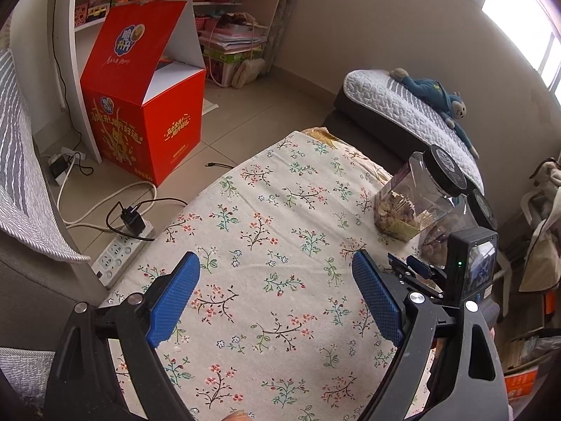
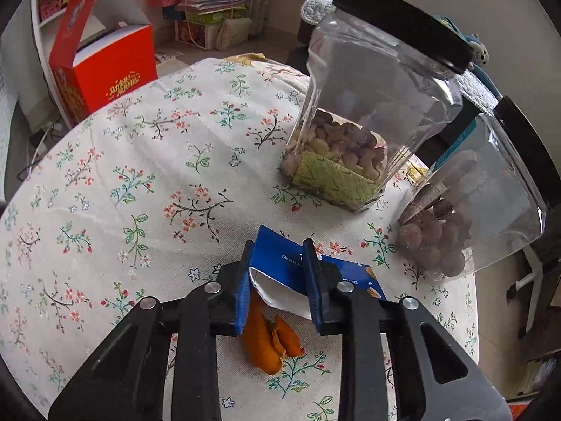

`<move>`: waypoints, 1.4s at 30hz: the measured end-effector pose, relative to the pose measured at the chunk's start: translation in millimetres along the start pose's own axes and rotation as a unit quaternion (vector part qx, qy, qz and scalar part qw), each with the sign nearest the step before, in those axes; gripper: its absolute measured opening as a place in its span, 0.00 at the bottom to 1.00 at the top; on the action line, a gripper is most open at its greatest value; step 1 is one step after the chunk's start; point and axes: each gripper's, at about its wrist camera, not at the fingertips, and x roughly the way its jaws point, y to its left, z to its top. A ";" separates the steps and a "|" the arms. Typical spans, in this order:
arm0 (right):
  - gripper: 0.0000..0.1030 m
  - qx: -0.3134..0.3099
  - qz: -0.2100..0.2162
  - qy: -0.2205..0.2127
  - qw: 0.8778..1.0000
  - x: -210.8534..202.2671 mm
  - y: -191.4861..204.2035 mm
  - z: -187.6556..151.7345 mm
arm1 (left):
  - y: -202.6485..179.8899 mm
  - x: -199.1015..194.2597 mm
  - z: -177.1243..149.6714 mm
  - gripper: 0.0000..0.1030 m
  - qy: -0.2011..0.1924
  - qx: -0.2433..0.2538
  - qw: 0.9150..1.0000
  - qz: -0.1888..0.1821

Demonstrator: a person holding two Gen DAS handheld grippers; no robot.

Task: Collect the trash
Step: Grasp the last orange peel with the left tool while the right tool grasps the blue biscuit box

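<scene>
In the right wrist view my right gripper (image 2: 278, 249) is shut on a flattened blue snack carton (image 2: 277, 258), held just above the floral tablecloth (image 2: 140, 175). Orange peel (image 2: 270, 342) lies on the cloth under the gripper. In the left wrist view my left gripper (image 1: 277, 266) is open and empty above the tablecloth (image 1: 273, 210). The right gripper (image 1: 417, 268) shows at its right edge, near the jars.
Two clear jars with black lids stand at the table's right: one with biscuits (image 2: 364, 105), one with brown balls (image 2: 470, 203). An open red box (image 1: 147, 105) stands on the floor beyond the table, by a power strip (image 1: 119, 252) and cables. A bed with a plush toy (image 1: 434, 94) lies behind.
</scene>
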 end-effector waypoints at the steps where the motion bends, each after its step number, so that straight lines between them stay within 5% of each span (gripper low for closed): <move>1: 0.20 0.010 0.000 -0.002 1.000 -4.9 -2.1 -0.9 | -2.0 0.5 -0.2 0.84 0.000 0.001 1.000 -0.002; 9: 0.00 0.101 0.030 -0.019 0.994 -52.9 -34.5 -20.2 | -32.3 23.3 -5.6 0.83 0.041 0.025 0.999 -0.011; 15: 0.00 0.165 0.061 -0.023 0.984 -85.5 -72.9 -50.0 | -89.4 68.5 -21.2 0.83 0.100 0.051 0.993 -0.032; 18: 0.00 0.163 0.044 -0.012 0.986 -88.3 -83.1 -67.4 | -117.4 90.2 -33.0 0.83 0.123 0.059 0.990 -0.037; 20: 0.08 0.188 0.038 0.000 0.981 -82.2 -95.5 -80.3 | -131.0 100.5 -40.0 0.83 0.131 0.067 0.989 -0.034; 22: 0.48 0.266 0.048 0.018 0.963 -74.5 -120.4 -97.0 | -142.7 110.8 -46.5 0.82 0.140 0.074 0.987 -0.030; 25: 0.52 0.346 0.061 0.016 0.936 -72.5 -149.1 -111.2 | -155.2 128.8 -55.5 0.71 0.159 0.070 0.984 -0.028; 31: 0.82 0.387 0.038 -0.005 0.921 -87.6 -169.2 -115.8 | -170.9 163.2 -65.9 0.50 0.175 0.050 0.983 0.009; 37: 0.92 0.423 0.043 0.014 0.905 -76.6 -177.6 -122.3 | -184.4 182.3 -70.7 0.46 0.170 0.069 0.983 0.019; 42: 0.92 0.454 0.068 0.048 0.887 -46.8 -170.9 -125.5 | -183.6 177.5 -75.2 0.19 0.168 0.103 0.980 -0.004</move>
